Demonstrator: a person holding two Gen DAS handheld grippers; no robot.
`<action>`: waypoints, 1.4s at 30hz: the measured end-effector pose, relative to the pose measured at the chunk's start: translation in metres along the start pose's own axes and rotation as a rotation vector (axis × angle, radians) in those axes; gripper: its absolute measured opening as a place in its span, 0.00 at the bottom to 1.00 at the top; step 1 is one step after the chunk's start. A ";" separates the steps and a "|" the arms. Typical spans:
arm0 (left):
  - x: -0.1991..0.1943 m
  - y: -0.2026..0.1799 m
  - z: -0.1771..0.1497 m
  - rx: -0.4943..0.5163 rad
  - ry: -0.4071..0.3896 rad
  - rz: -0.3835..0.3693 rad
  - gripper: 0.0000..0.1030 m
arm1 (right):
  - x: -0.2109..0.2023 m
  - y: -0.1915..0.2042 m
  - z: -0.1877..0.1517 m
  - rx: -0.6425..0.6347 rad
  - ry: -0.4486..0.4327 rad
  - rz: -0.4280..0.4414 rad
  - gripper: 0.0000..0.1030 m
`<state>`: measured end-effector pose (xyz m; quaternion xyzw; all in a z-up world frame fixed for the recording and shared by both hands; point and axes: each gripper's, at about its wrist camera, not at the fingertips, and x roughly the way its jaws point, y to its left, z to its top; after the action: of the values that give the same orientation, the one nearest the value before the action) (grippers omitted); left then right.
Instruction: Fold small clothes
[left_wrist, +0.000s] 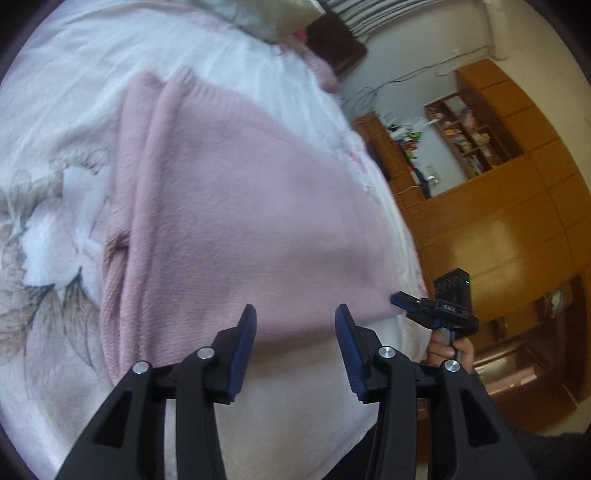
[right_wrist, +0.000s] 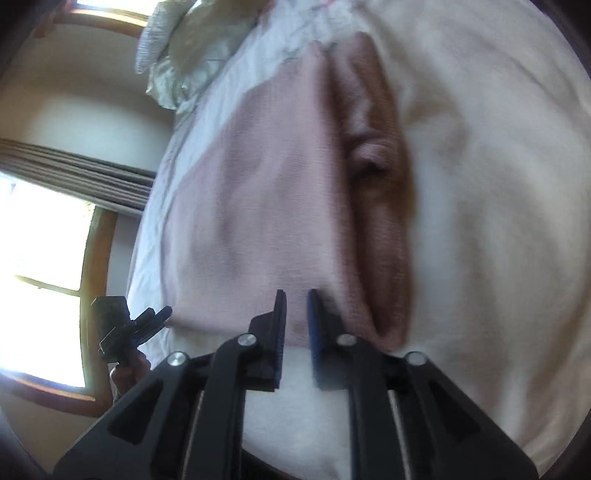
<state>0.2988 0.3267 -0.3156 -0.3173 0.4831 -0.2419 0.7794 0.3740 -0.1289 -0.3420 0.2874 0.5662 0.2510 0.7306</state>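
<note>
A pink sweater (left_wrist: 236, 206) lies on the bed (left_wrist: 48, 110), filling mid-frame. Left gripper (left_wrist: 295, 314) jaws gape over its lower hem; right gripper (right_wrist: 296, 295) jaws, narrowly apart, straddle that hem.

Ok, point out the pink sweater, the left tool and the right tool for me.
pink sweater (left_wrist: 229, 206): left wrist view, middle of the folded knit.
left tool (left_wrist: 295, 325): left wrist view, midway between its tips.
right tool (right_wrist: 296, 302): right wrist view, midway between its tips.

You are working in a home bedroom: a bed (left_wrist: 55, 122) with a floral white cover, a pillow (right_wrist: 184, 48) at its head, wooden wardrobes (left_wrist: 517, 206) with cluttered open shelves (left_wrist: 465, 136), and a curtained, wood-framed window (right_wrist: 44, 236).
</note>
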 end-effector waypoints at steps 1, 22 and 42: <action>0.008 0.013 0.000 -0.033 0.026 0.031 0.34 | -0.005 -0.014 0.000 0.041 -0.017 -0.001 0.00; -0.085 0.097 0.051 -0.224 -0.060 -0.062 0.75 | 0.044 0.086 -0.043 -0.103 -0.025 0.061 0.33; 0.029 0.108 0.184 -0.194 0.167 -0.114 0.83 | 0.230 0.262 -0.215 -1.499 -0.275 -0.984 0.68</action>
<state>0.4850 0.4283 -0.3509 -0.3966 0.5486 -0.2635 0.6872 0.2074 0.2450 -0.3566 -0.5106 0.2208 0.1766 0.8120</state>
